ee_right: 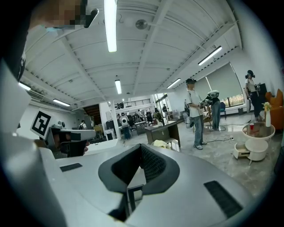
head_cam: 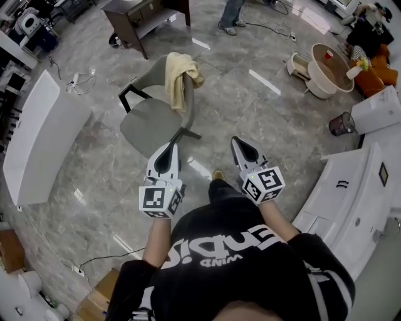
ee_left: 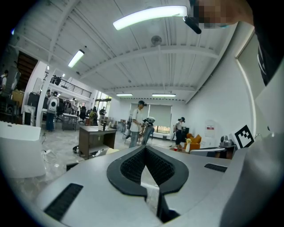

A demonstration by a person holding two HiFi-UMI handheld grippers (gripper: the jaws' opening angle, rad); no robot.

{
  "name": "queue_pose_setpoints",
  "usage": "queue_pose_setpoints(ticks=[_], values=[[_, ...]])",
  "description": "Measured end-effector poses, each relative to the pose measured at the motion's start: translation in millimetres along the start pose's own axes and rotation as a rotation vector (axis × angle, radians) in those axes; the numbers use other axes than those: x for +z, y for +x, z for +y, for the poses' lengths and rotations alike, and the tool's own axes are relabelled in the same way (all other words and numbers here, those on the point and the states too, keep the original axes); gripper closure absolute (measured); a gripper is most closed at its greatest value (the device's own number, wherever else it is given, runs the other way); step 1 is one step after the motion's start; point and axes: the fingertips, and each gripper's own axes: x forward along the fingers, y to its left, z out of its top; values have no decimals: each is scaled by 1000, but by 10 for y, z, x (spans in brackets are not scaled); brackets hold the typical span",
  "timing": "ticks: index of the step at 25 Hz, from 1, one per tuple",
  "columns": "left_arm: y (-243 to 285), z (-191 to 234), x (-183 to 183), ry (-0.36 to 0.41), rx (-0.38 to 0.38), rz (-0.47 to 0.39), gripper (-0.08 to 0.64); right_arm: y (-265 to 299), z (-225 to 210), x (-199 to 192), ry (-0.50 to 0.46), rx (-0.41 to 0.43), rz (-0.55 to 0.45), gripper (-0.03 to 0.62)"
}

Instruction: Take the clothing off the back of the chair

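**Position of the clothing.** We see the clothing [head_cam: 178,78], a pale yellow garment, draped over the backrest of the grey chair [head_cam: 153,119]. It hangs down on both sides of the backrest's top edge. Both grippers sit on the near side of the chair, well apart from the garment.

- The left gripper [head_cam: 168,153] points at the chair, and in the head view its tip overlaps the near edge of the seat. Its jaws are closed together with nothing between them.
- The right gripper [head_cam: 243,149] is to the right of the chair, over bare floor [head_cam: 250,106]. Its jaws also meet at the tip and carry nothing. In the right gripper view the yellow garment shows just past the jaw tips, in the distance.

**Containers.**

- A dark waste bin [head_cam: 341,124] stands on the floor to the right. We cannot make out its contents.
- A red cup [head_cam: 328,54] stands on the round table [head_cam: 332,66] at the far right.

**Edges and clearance.**

- Open floor lies between the grippers and the chair.
- The left counter [head_cam: 44,135], white and curved, bounds the left side.
- The right counter [head_cam: 351,200], also white, bounds the right side.
- A dark desk [head_cam: 141,19] stands beyond the chair.
- A person's legs [head_cam: 232,15] are visible to the right of the desk.
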Motion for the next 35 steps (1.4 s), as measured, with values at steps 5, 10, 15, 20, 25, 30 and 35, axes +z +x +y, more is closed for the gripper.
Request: queue_pose_setpoints(ticks=[5, 10, 15, 20, 25, 30, 35], values=[[516, 111, 146, 3, 36, -6, 546, 401, -331, 205, -10, 45, 3, 578], [891, 192, 180, 7, 84, -13, 546, 672, -572, 291, -17, 100, 7, 578], [1145, 288, 213, 18, 103, 0, 546, 914, -759, 342, -6, 113, 6, 578], [1454, 474, 288, 30, 89, 0, 546, 1205, -933, 382, 5, 98, 2, 578], [1830, 695, 412, 32, 61, -10, 546, 1555, -1102, 489, 8, 80, -6, 578], [2213, 1003, 519, 42, 23, -7, 546, 2009, -1207, 599, 8, 58, 1, 578], [2582, 1343, 601, 30, -14, -2, 546, 2510, -1259, 718, 3, 44, 10, 578]])
